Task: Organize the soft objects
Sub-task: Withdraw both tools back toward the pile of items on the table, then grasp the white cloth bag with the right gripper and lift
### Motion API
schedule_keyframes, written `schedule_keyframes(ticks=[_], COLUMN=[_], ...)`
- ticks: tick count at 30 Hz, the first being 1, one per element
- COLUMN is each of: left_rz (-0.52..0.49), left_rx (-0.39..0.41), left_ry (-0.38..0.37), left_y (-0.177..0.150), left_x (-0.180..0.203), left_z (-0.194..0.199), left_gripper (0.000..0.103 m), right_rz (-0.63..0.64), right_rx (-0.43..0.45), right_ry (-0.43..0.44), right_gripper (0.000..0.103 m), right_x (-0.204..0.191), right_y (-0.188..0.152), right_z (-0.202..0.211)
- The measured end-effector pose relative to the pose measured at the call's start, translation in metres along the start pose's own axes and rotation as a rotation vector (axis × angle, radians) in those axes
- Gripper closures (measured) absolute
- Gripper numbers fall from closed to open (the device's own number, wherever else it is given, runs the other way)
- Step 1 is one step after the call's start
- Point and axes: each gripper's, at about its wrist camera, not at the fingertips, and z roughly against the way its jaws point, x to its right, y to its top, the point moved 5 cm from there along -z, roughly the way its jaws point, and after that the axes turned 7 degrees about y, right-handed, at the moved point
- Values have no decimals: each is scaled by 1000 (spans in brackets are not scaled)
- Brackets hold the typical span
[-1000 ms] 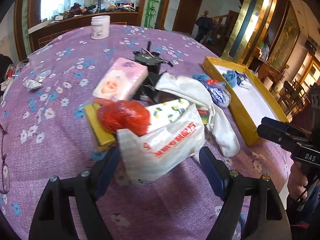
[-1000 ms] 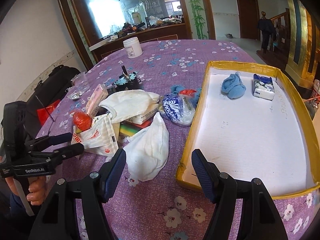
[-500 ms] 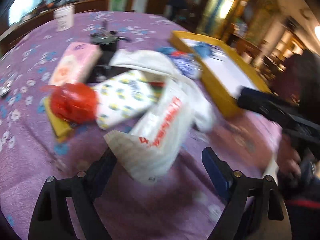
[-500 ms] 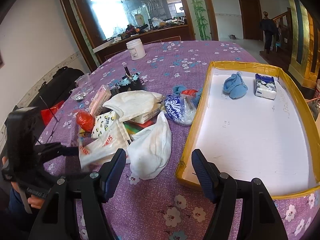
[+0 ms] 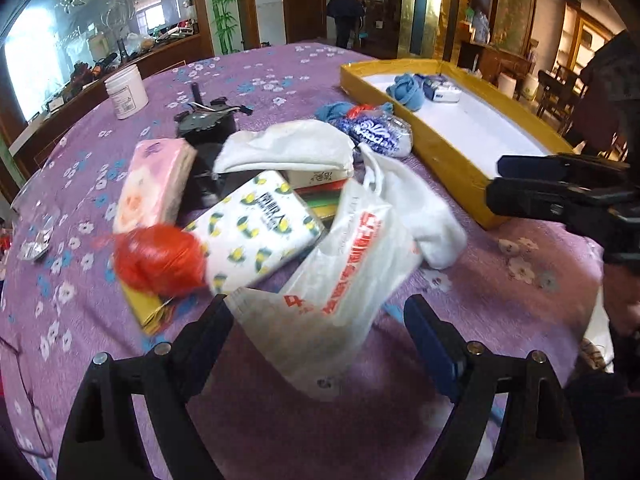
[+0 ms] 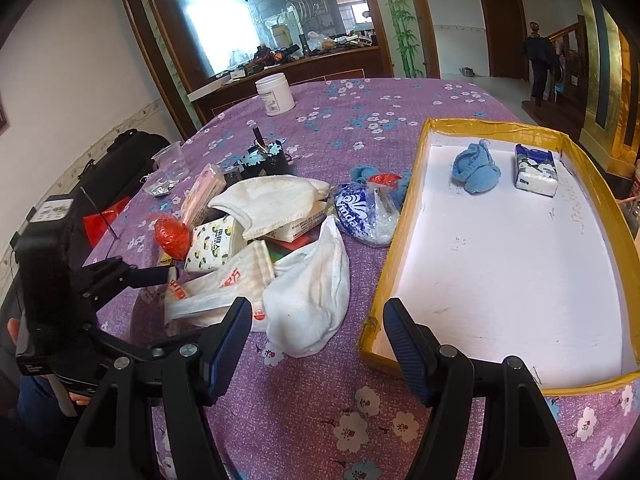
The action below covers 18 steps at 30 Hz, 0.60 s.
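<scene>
A pile of soft things lies on the purple flowered tablecloth: a white plastic bag with red print (image 5: 340, 280) (image 6: 224, 292), white cloths (image 5: 288, 148) (image 6: 308, 304), a lemon-print tissue pack (image 5: 256, 228), a pink tissue pack (image 5: 154, 184), a red crumpled bag (image 5: 158, 260) and a blue-white bag (image 5: 378, 134). My left gripper (image 5: 318, 332) is open, its jaws on either side of the white bag's near end. It also shows in the right wrist view (image 6: 160, 276). My right gripper (image 6: 318, 344) is open and empty, between the pile and the yellow tray (image 6: 376, 320).
The yellow tray (image 5: 452, 152) holds a blue knitted sock (image 6: 476, 170) and a small tissue pack (image 6: 536, 168). A white jar (image 6: 276, 94), a black gadget (image 5: 208, 120) and a clear cup (image 6: 172, 158) stand behind the pile. Flat coloured sheets (image 5: 144, 308) lie under it.
The left gripper swung right and dragged or lifted the white printed bag toward itself, uncovering the lemon-print tissue pack. The right gripper barely moved.
</scene>
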Motion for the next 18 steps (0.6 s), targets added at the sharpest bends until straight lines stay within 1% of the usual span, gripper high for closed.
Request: schedule_keyframes(ticks=[2, 3, 4, 5, 6, 9, 11, 15, 18], left_rz=[-1, 6, 10, 18, 30, 57, 80, 104, 110], left_rx=[-24, -40, -54, -58, -52, -36, -30, -23, -20], left_ry=[7, 24, 27, 18, 14, 6, -4, 3, 0], left_y=[3, 3, 2, 1, 0, -6, -13, -24, -30], left_x=[4, 5, 6, 6, 5, -2, -8, -18, -22], left_z=[-10, -15, -20, -22, -20, -12, -6, 7, 16], left_gripper=[18, 30, 38, 40, 46, 56, 56, 56, 56], right_rz=[4, 6, 10, 15, 22, 45, 68, 104, 141], right_rx=[-2, -3, -5, -7, -11, -23, -36, -72, -122], right_ry=[-3, -3, -5, -7, -11, -21, -26, -45, -65], right_gripper=[30, 30, 30, 30, 30, 30, 30, 30, 30], right_x=[-1, -1, -2, -2, -3, -7, -10, -18, -26], right_y=[0, 0, 0, 0, 1, 2, 3, 5, 3], right_z=[0, -1, -1, -1, -2, -7, -11, -23, -40])
